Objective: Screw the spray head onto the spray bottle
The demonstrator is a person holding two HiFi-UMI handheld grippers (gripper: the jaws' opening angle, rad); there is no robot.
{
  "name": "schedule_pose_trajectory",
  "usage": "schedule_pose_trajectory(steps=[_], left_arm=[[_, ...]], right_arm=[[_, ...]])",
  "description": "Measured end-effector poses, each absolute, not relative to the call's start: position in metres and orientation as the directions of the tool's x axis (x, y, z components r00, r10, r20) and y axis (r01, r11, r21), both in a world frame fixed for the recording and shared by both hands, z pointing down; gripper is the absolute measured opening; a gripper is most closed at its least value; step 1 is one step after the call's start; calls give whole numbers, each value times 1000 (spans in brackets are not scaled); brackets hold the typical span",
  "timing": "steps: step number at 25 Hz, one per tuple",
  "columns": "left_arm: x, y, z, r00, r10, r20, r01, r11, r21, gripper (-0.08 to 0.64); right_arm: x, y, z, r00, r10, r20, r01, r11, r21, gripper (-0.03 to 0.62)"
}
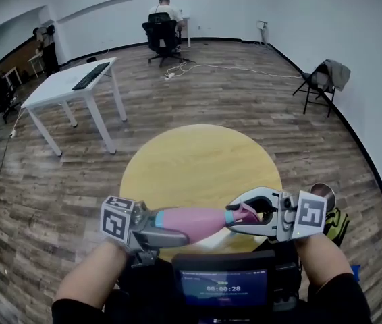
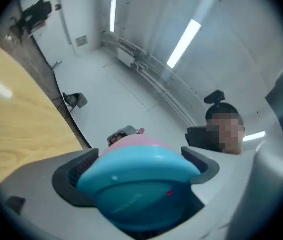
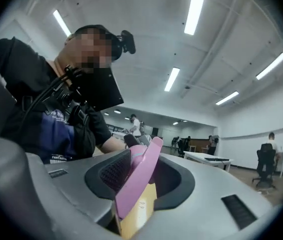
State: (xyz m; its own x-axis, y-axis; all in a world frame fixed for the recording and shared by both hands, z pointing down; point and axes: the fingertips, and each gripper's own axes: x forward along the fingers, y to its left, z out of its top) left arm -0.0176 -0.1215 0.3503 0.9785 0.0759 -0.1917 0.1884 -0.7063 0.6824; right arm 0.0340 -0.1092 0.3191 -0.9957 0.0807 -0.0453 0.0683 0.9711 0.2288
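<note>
Round table [image 1: 198, 157] open ahead, spray bottle [image 1: 191, 223] crosswise over near edge, white desk [image 1: 52, 93] well apart left

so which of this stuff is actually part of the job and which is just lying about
Job: spray bottle in left gripper; spray head in right gripper.
Just about: yellow round table, white desk, keyboard, folding chair.

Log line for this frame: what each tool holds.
left tool: shut on bottle | right tool: shut on spray head, at bottle's neck | both held over table | thread state: unclear
</note>
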Motion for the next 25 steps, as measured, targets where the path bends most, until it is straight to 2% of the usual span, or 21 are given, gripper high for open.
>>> schedule_pose_trajectory(steps=[3, 6, 8, 10, 11, 13, 14, 16, 18, 22, 23, 25], left_arm=[[-19, -129, 343, 970, 32, -242, 194, -703, 684, 543], [-33, -154, 326, 955, -137, -261, 45, -807, 588, 548], [-41, -159, 318, 949, -241, -204, -152, -915, 374, 546], [-40, -155, 323, 943, -324, -77, -321, -946, 50, 547], [-37, -152, 332, 932, -362, 7, -358, -925, -129, 552], [-30, -148, 359, 882, -440, 167, -336, -837, -433, 552], [-28, -148, 373, 846, -482, 228, -305, -789, -533, 552], [-22, -142, 392, 807, -514, 291, -242, -737, -631, 552], [-16, -133, 396, 831, -473, 293, -214, -758, -616, 551], [-11, -130, 386, 893, -376, 247, -224, -849, -479, 546], [-9, -128, 378, 928, -318, 195, -227, -896, -382, 545], [-12, -127, 365, 975, -201, 98, -196, -979, -60, 545]], right_arm=[[39, -115, 323, -996, 68, -53, 56, 976, 209, 149], [41, -145, 328, -987, 35, -154, 40, 999, -30, 149], [47, -166, 339, -978, 16, -210, 72, 962, -262, 147], [53, -182, 352, -968, 2, -250, 119, 883, -454, 147], [55, -187, 358, -965, -3, -262, 139, 843, -519, 147], [53, -192, 368, -963, 0, -270, 168, 783, -599, 147], [50, -190, 371, -963, 12, -270, 183, 765, -618, 147], [43, -182, 372, -963, 45, -264, 207, 752, -625, 147], [39, -177, 370, -967, 60, -250, 207, 758, -619, 147], [39, -173, 364, -977, 30, -210, 147, 810, -568, 149], [39, -171, 359, -978, 25, -207, 133, 840, -526, 149], [37, -165, 344, -980, 15, -199, 97, 909, -405, 149]])
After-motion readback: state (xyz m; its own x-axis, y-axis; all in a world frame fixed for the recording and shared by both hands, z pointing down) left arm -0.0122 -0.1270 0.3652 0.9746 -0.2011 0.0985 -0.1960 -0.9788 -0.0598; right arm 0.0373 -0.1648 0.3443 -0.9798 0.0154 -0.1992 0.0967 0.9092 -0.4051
